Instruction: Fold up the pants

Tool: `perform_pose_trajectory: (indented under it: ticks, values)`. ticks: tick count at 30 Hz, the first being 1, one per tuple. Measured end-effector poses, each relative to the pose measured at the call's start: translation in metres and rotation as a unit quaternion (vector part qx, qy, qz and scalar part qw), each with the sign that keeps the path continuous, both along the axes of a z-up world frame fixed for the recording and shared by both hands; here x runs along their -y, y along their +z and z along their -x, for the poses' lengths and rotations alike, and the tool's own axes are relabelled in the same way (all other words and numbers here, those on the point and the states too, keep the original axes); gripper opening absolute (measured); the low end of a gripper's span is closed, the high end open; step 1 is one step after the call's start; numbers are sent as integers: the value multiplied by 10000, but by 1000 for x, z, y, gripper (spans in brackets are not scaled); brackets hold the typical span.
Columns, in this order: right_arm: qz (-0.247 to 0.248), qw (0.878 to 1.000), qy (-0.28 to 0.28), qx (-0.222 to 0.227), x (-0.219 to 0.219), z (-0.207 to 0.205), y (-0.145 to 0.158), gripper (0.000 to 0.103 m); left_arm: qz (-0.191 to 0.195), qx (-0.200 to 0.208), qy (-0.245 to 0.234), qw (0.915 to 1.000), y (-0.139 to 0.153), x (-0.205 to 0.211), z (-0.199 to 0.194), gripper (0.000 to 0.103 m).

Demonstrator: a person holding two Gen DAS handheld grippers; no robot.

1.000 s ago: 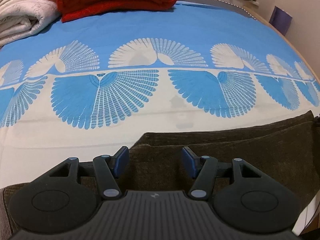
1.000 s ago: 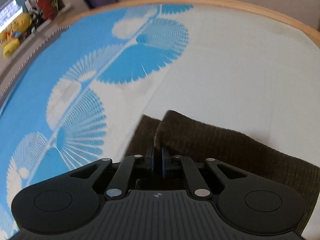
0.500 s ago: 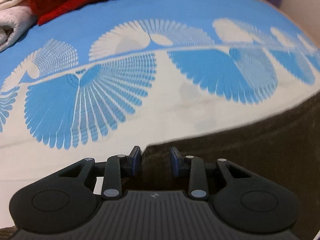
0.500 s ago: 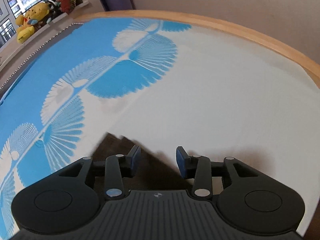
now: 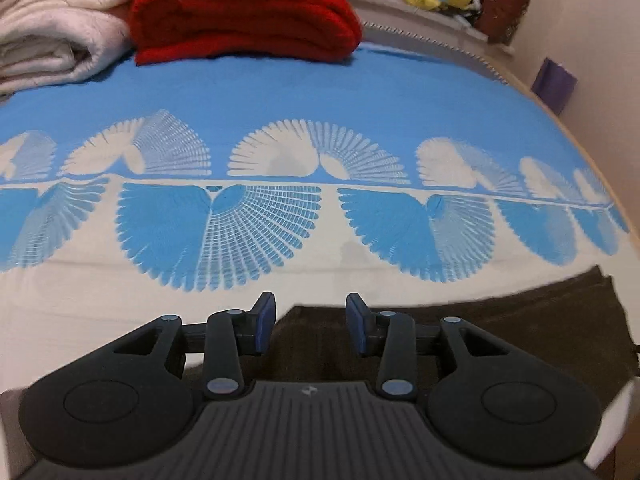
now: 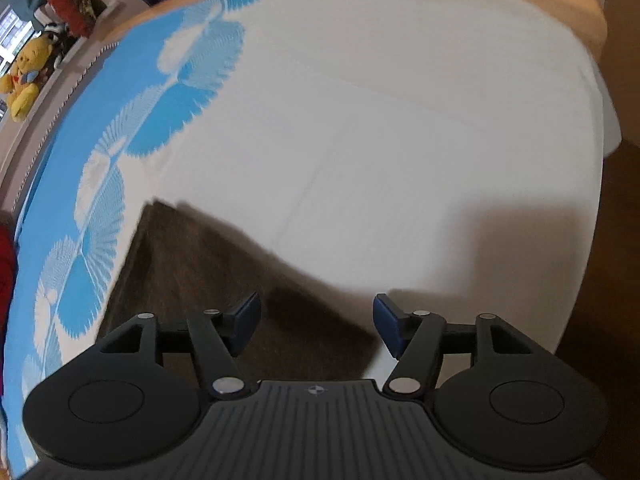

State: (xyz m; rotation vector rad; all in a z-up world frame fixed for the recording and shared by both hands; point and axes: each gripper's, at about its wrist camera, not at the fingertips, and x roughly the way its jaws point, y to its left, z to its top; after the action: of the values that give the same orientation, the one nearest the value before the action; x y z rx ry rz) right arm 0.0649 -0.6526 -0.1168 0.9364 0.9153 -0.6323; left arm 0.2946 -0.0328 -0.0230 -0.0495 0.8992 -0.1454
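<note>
The dark brown pants [image 5: 480, 340] lie flat on the bed [image 5: 320, 92], on the white part of the blue-and-white fan-print sheet near its front edge. The left gripper [image 5: 310, 322] hovers over a corner of the pants with its jaws standing wide and nothing between them; the right gripper [image 6: 316, 326] hangs over the other end, jaws also wide and empty, with 1 blue pad above cloth and the other above bare sheet. The fabric looks already doubled into a long strip, so the step in hand is likely regrasping for another fold. To do it well, each gripper should come down square on an end corner and pinch every layer at once, then both should lift level together so the strip does not twist. The long axis of the pants runs across the left view, roughly parallel to the printed band, and reaches away toward the upper left in the right view. A folded red blanket [image 5: 244, 8] and a white blanket [image 5: 56, 20] sit well apart at the far side.
</note>
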Motion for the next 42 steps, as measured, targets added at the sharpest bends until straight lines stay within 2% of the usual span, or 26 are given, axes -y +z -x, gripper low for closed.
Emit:
perform_pose_trajectory:
  ticks: [3, 7, 9, 11, 12, 13, 15, 17, 19, 22, 24, 27, 30, 33, 35, 37, 39, 42]
  values:
    - [-12, 9997, -59, 224, -3, 2, -5, 70, 49, 324, -172, 9993, 23, -7, 56, 52]
    - [-97, 9981, -66, 605, -14, -3, -6, 70, 478, 327, -49, 9983, 14, -16, 120, 52]
    - [-97, 9977, 34, 670, -20, -11, -6, 64, 203, 177, -124, 9996, 5, -9, 135, 52]
    - [-247, 9972, 75, 705, -27, -16, -8, 54, -330, 454, -291, 9980, 6, -1, 144, 52]
    - [-294, 9969, 77, 723, -29, -18, -9, 43, -614, 611, -355, 9956, 6, 3, 146, 53]
    - [-261, 9969, 75, 734, -32, -19, -9, 37, -766, 675, -393, 9940, 5, 4, 147, 53]
    - [-196, 9970, 31, 753, -34, -20, -7, 29, -841, 608, -354, 9940, -1, -2, 147, 53]
    - [-211, 9961, -85, 858, -32, -16, -3, 26, -869, 534, -225, 9945, -3, -9, 147, 53]
    - [-259, 9940, -207, 1038, -28, -11, 5, 25, -816, 571, -99, 9950, 0, -18, 146, 53]
    - [-192, 9911, -152, 1306, -22, -4, 20, 24, -501, 568, 60, 9971, 4, -26, 143, 53]
    - [-120, 9914, -364, 1254, -14, 7, 24, 24, -398, 486, 85, 9980, 4, -26, 139, 52]
    - [81, 9928, -748, 927, 2, 27, 23, 24, -471, 418, 10, 9980, 3, -21, 138, 53]
    - [381, 9954, -603, 637, 7, 35, 22, 24, -498, 350, 8, 9981, 0, -21, 138, 53]
    - [886, 9929, -198, 773, -8, 28, 42, 24, -463, 316, 125, 9983, -1, -27, 135, 53]
    - [1461, 9845, 233, 937, -34, 19, 68, 24, -398, 313, 211, 9985, 1, -31, 133, 53]
    - [1999, 9712, 677, 1107, -70, 8, 95, 24, -347, 307, 275, 9985, 3, -35, 133, 53]
    - [2496, 9531, 1129, 1290, -112, -4, 121, 24, -387, 299, 327, 9983, 3, -37, 134, 53]
    - [3185, 9155, 1862, 1605, -194, -11, 154, 24, -365, 300, 348, 9983, 4, -41, 136, 53]
